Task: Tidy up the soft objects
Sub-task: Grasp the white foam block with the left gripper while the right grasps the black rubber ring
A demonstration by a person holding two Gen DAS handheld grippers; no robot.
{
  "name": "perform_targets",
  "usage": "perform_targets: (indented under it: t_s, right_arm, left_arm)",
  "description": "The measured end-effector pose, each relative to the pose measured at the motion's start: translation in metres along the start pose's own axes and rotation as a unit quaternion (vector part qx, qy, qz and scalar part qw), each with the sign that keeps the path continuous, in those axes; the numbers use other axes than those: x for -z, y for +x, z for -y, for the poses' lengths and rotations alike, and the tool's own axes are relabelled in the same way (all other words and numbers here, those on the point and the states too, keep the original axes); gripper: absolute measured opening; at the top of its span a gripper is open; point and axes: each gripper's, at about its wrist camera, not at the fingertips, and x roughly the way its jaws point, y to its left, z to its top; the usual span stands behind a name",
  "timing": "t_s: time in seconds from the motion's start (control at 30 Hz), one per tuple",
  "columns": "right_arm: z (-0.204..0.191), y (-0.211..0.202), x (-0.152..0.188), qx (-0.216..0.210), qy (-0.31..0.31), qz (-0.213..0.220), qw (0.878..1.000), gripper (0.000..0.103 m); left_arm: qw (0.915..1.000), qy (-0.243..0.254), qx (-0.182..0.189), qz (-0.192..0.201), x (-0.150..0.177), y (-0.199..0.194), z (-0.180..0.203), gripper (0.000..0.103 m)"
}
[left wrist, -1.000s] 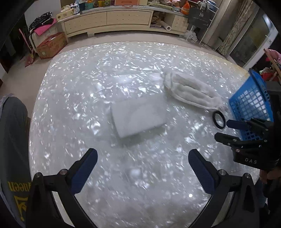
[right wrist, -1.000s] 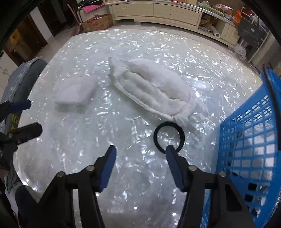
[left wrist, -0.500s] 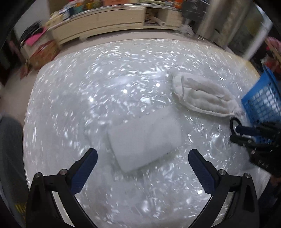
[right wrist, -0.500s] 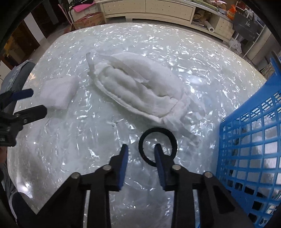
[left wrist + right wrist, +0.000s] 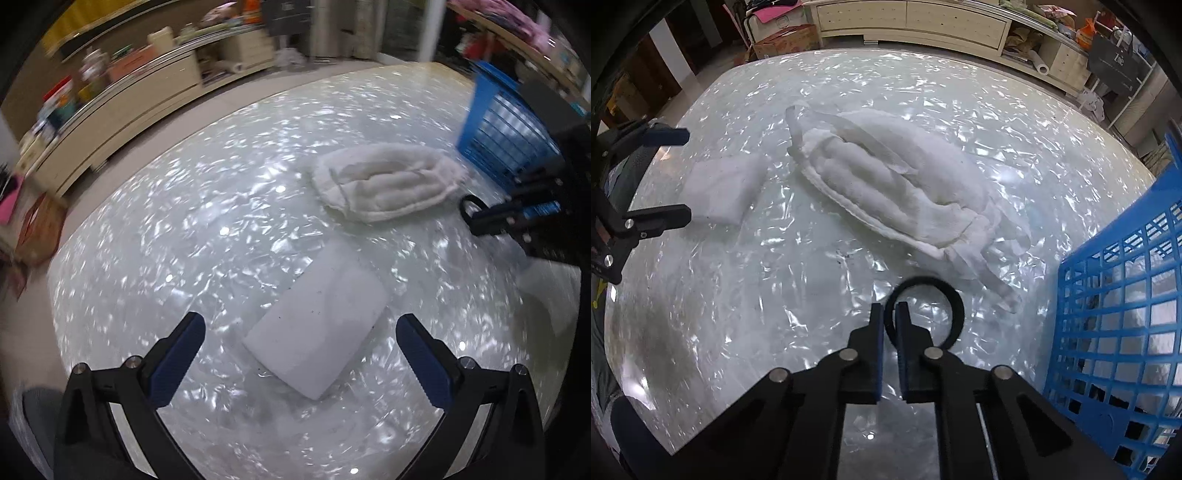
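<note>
A folded white cloth (image 5: 317, 328) lies on the shiny table, right in front of my open left gripper (image 5: 299, 332); it also shows in the right wrist view (image 5: 724, 190). A long white padded cloth (image 5: 886, 184) lies in the middle of the table, also in the left wrist view (image 5: 384, 182). My right gripper (image 5: 890, 314) is shut on the near rim of a black ring band (image 5: 945, 299), seen in the left wrist view too (image 5: 467, 206). A blue mesh basket (image 5: 1115, 295) stands at the right with something white inside.
The table (image 5: 757, 295) has a rounded edge close to both grippers. A long low cabinet (image 5: 912, 18) with clutter runs along the far wall. A cardboard box (image 5: 783, 38) sits on the floor beyond the table.
My right gripper moved up to the black ring and closed on its rim. My left gripper moved closer to the folded white cloth and swung its view right; it stayed open.
</note>
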Motion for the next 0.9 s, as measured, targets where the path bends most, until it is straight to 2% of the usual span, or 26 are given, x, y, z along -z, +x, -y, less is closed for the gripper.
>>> perform_targets:
  t_s: [0.1,0.37,0.47,0.57,0.7,0.77,0.83,0.9]
  right_arm:
    - [-0.004,0.001,0.0,0.003,-0.005,0.001,1.0,0.005]
    - [-0.006,0.002,0.001,0.001,-0.005,0.002,1.0,0.004]
    - [-0.003,0.002,0.002,-0.003,-0.002,0.002,1.0,0.004]
    - [-0.001,0.0,0.002,-0.007,-0.002,0.0,1.0,0.004]
    - [0.002,-0.001,0.003,-0.011,0.003,-0.001,1.0,0.004]
    - [0.004,-0.002,0.005,-0.017,0.009,0.0,1.0,0.004]
    - [0.004,-0.006,0.007,-0.021,0.012,0.003,1.0,0.004]
    - [0.006,-0.012,0.007,-0.028,0.013,0.007,0.999,0.004]
  left_arm:
    - [0.9992,0.034,0.018,0.001,0.001,0.002,0.004,0.103]
    - [0.9941,0.101,0.018,-0.037,0.0,0.029,0.016,0.103]
    - [0.994,0.098,0.016,-0.046,-0.002,0.041,0.016,0.103]
    - [0.9951,0.084,0.034,-0.041,-0.005,0.044,0.014,0.102]
    - [0.9952,0.08,0.043,-0.037,-0.005,0.044,0.016,0.088]
    - [0.9951,0.081,0.043,-0.036,-0.006,0.042,0.02,0.075]
    - [0.9955,0.077,0.042,-0.035,-0.005,0.037,0.02,0.066]
    - [0.996,0.072,0.038,-0.038,-0.006,0.037,0.023,0.065]
